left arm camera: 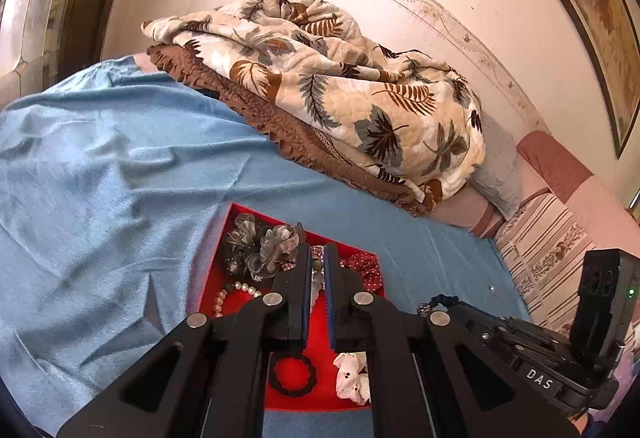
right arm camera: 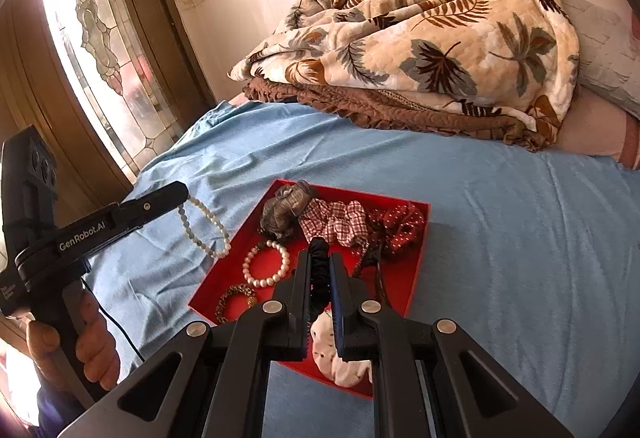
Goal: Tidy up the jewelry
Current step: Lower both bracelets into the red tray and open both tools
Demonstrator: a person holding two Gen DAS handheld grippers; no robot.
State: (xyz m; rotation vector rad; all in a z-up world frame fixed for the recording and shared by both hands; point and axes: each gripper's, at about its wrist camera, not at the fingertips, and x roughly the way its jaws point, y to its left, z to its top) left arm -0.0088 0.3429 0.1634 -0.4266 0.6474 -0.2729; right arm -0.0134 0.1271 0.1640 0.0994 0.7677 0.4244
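Note:
A red tray (right arm camera: 404,278) lies on the blue bedsheet (right arm camera: 500,238). It holds a grey scrunchie (right arm camera: 286,211), a checked scrunchie (right arm camera: 336,224), a red dotted scrunchie (right arm camera: 400,226), a pearl bracelet (right arm camera: 266,264), a brown beaded bracelet (right arm camera: 236,298) and a white scrunchie (right arm camera: 340,358). My right gripper (right arm camera: 320,258) is shut on a dark scrunchie (right arm camera: 320,270) above the tray. My left gripper (right arm camera: 182,197), held by a hand (right arm camera: 92,342), is shut on a second pearl bracelet (right arm camera: 204,226) that hangs over the tray's left edge. In the left wrist view its beads (left arm camera: 318,274) show between the fingers, and a black hair tie (left arm camera: 292,374) lies in the tray (left arm camera: 208,278).
A leaf-patterned quilt (right arm camera: 420,49) on a brown ruffled cover (right arm camera: 360,101) is piled at the back of the bed against the wall. A stained-glass window (right arm camera: 100,37) stands at the left. Striped pillows (left arm camera: 548,238) lie at the right.

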